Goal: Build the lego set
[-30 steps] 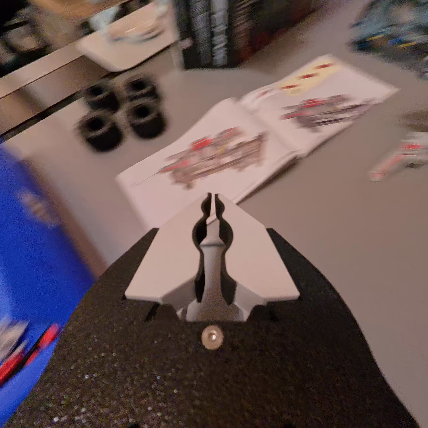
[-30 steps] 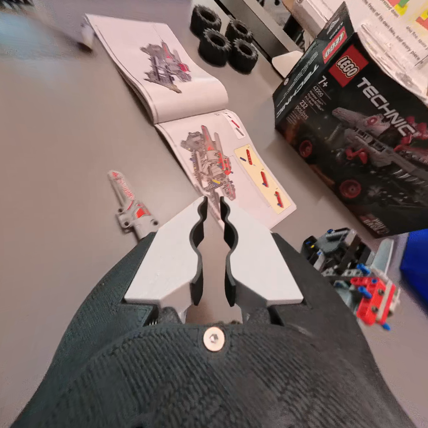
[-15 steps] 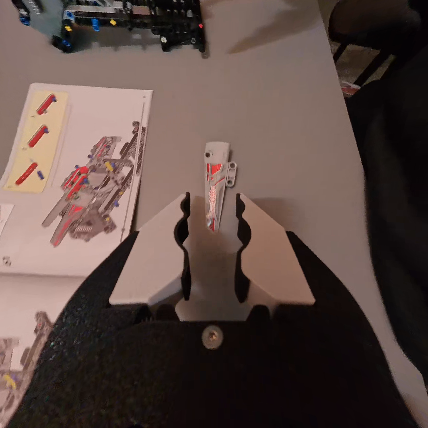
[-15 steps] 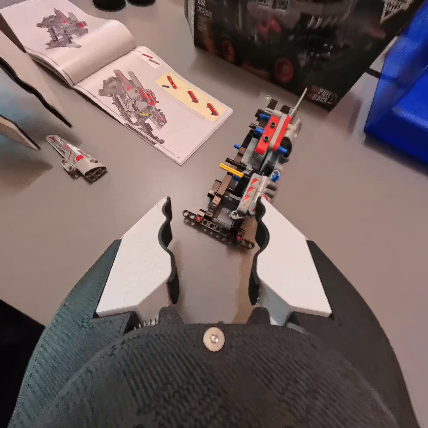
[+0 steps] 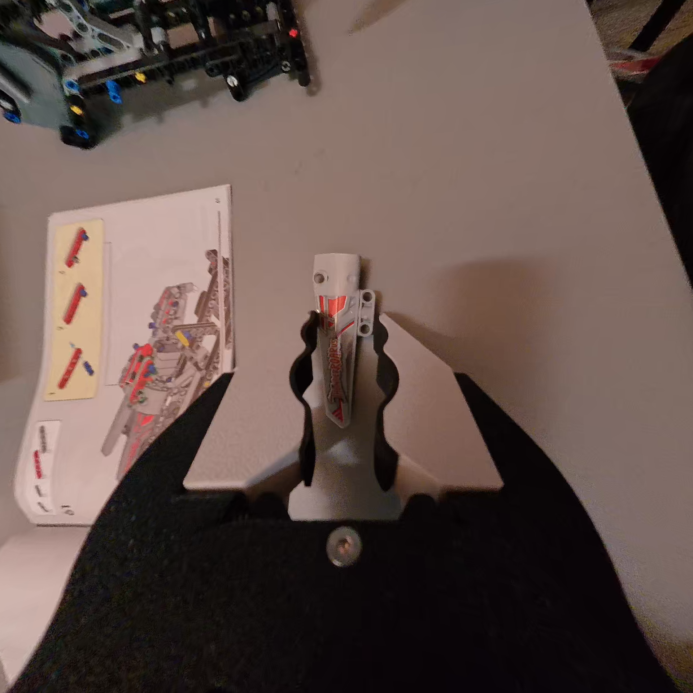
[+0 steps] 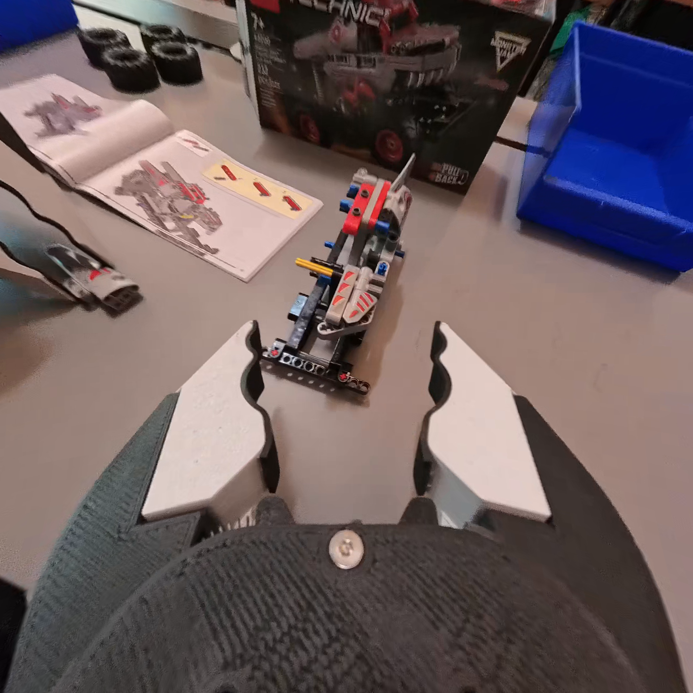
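Note:
A grey tapered panel (image 5: 339, 360) with red stickers lies on the grey table (image 5: 450, 168). My left gripper (image 5: 345, 322) is closed around it, one finger touching each side. The panel also shows, blurred, at the left edge of the right wrist view (image 6: 97, 279). The partly built truck chassis (image 6: 352, 285), black with red, grey and blue parts, stands on the table; it also shows at the top left of the left wrist view (image 5: 150, 56). My right gripper (image 6: 345, 330) is open and empty, its tips just short of the chassis' black end beam.
The open instruction booklet (image 6: 195, 198) lies left of the chassis and beside the left gripper (image 5: 142, 337). The set's box (image 6: 393, 75) stands behind the chassis, several black tyres (image 6: 150, 56) at the back left, a blue bin (image 6: 618, 150) at the right. The table edge runs close on the left gripper's right.
My left gripper swung from the booklet to the panel, moved over it and closed around it. My right gripper swung to the chassis, opened wide and came closer.

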Demonstrator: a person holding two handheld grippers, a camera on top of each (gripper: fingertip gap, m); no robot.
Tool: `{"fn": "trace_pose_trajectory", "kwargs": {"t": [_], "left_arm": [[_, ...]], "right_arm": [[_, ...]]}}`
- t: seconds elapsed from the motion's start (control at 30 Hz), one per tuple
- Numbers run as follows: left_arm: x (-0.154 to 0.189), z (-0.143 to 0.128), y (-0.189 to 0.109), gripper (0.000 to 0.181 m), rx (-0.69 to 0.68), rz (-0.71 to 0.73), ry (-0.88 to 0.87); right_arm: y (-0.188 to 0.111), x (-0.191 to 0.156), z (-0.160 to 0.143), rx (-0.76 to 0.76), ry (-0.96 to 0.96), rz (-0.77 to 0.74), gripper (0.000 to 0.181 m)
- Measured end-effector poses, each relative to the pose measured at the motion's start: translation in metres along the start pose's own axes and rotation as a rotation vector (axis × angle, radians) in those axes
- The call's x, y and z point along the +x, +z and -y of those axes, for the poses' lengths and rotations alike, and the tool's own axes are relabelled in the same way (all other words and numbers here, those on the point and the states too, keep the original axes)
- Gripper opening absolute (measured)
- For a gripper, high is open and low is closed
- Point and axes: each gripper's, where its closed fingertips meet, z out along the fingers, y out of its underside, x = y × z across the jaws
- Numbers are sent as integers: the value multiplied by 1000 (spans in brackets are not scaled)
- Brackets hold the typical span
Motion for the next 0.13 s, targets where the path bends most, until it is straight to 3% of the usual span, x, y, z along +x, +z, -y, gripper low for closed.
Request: {"fn": "trace_pose_trajectory", "kwargs": {"t": [0.03,0.13], "left_arm": [[-3,1,1,27,4,16,13],[1,4,4,27,18,-28,-8]], "right_arm": [[6,0,-6,-19,-9,2,94],[19,-4,-6,-27,0,73,81]]}}
